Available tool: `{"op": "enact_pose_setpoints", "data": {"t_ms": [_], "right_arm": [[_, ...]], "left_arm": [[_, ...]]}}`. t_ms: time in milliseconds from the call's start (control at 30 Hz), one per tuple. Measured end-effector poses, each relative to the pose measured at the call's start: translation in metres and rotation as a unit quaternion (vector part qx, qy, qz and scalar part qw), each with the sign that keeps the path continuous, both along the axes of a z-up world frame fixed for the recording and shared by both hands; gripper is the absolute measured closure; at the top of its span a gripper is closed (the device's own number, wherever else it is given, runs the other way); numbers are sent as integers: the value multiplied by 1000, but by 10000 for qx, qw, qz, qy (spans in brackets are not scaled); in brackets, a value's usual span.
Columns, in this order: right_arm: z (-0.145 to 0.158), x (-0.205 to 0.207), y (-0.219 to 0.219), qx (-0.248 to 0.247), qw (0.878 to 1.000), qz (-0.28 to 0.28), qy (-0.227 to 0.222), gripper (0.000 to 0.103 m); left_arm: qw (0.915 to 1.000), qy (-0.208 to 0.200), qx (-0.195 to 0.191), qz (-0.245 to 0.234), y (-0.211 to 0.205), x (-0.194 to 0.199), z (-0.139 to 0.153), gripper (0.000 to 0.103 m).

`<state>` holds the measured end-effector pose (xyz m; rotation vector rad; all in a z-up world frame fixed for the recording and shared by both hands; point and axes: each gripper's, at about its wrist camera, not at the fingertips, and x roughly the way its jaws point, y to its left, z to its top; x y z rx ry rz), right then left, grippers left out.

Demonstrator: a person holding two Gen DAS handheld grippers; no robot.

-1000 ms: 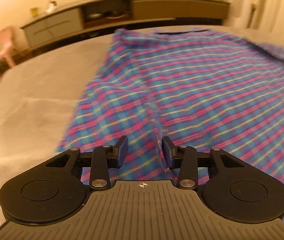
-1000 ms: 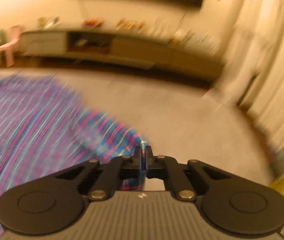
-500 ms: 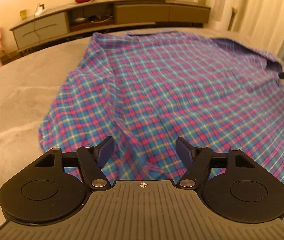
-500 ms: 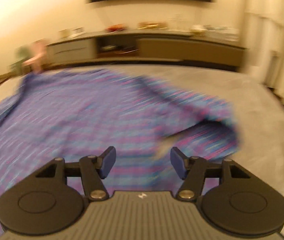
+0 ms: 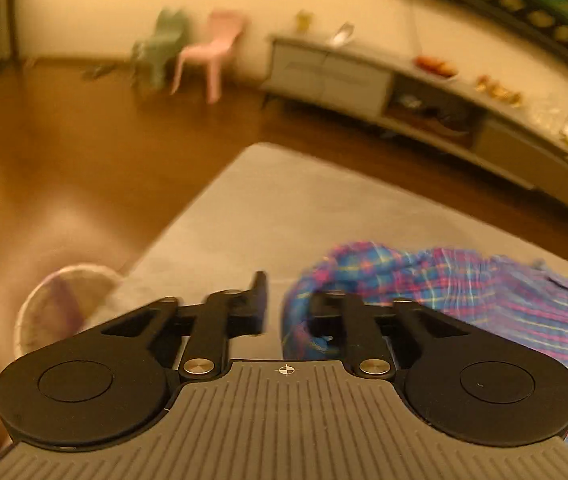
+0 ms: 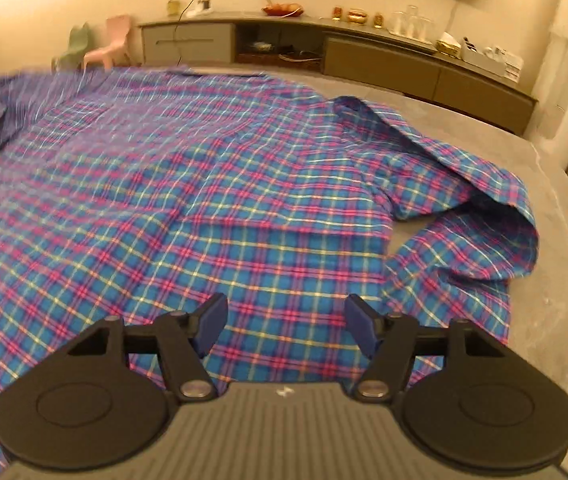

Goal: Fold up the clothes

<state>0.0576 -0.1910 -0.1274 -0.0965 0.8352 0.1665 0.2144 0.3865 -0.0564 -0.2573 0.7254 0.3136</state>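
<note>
Fabric of the blue-and-pink plaid cotton shirt [image 5: 463, 280] bunches against the left gripper [image 5: 284, 300], whose jaws stand narrowly apart with cloth between them. Left of it, a pale round basket [image 5: 64, 304] sits off the grey table [image 5: 284, 200] edge, contents blurred. The right gripper [image 6: 284, 320] hovers wide open over the spread shirt; bare table lies to its right.

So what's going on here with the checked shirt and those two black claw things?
A person is folding a plaid shirt spread flat on a grey surface, using two handheld grippers. The right gripper hovers open over the shirt's near edge, holding nothing. The left gripper is at the shirt's bunched left side, with cloth between its fingers; that view is blurred, so whether it is gripping is unclear. One sleeve lies crumpled on the right.
</note>
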Motion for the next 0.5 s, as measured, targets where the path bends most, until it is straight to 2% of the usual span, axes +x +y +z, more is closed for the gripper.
{"op": "enact_pose_setpoints", "data": {"t_ms": [67,167,233,300,367,400,433,467,500], "right_arm": [[5,-4,-12,42,9998,-136,-158,35],[9,9,-42,-90,9963,-795,-329,31],[10,28,-67,-116,9903,-1326,-398,29],[7,51,-90,-213,9834,-1751,-423,18],[-1,75,-107,-454,9779,-2014,-313,19],[-7,87,-114,-524,9782,-2006,-118,34],[-12,98,-121,-575,9785,-1981,78,55],[-10,107,-128,-479,9815,-1834,278,100],[-6,117,-135,-387,9839,-1685,454,98]], "left_arm": [[9997,-178,56,165,10,-17,9,74],[9971,-469,599,-30,-19,-62,16,71],[9951,-522,678,-496,-47,-80,11,70],[9908,-413,767,-1038,-78,-79,1,70],[9833,-303,854,-1578,-110,-79,-9,70],[9784,-247,897,-1846,-126,-78,-14,70],[9727,-191,939,-2112,-142,-78,-19,70],[9705,-118,991,-2196,-152,-71,-25,70],[9681,-45,1043,-2280,-162,-63,-31,70]]}}
